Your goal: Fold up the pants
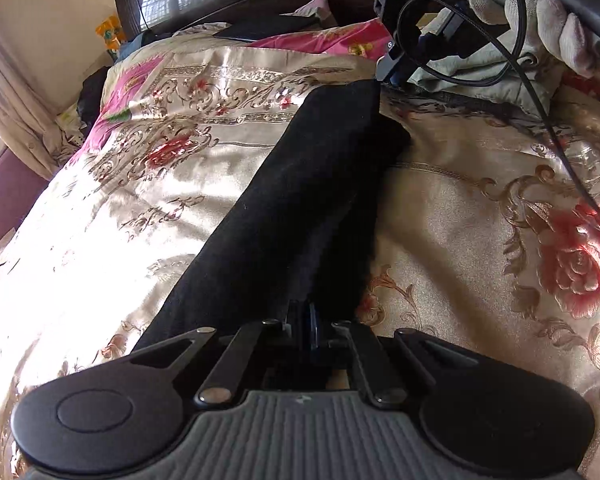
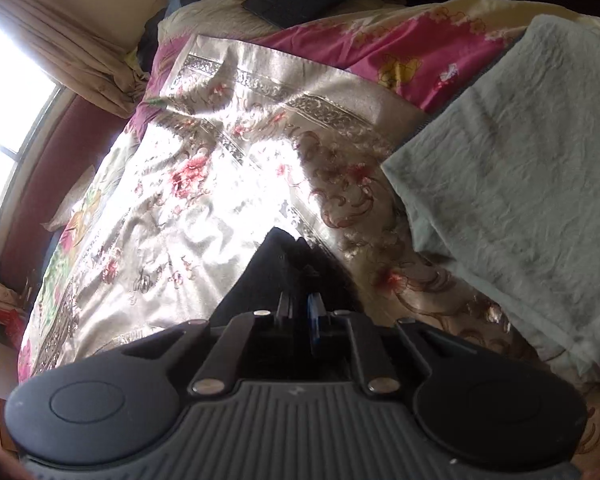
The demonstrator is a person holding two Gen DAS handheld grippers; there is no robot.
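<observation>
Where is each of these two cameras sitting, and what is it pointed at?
Left wrist: rides the left hand-held gripper, looking along black pants toward the right hand-held gripper in a gloved hand.
Right wrist: rides the right hand-held gripper, pinching black pants beside a green towel.
Shared: pants, floral bedspread.

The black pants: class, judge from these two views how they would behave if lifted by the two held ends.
The pants likely sag between the left gripper and right gripper: they drape along the bedspread. Probably light, being thin cloth. The matte, fuzzy surface suggests little slip in shut jaws.
</observation>
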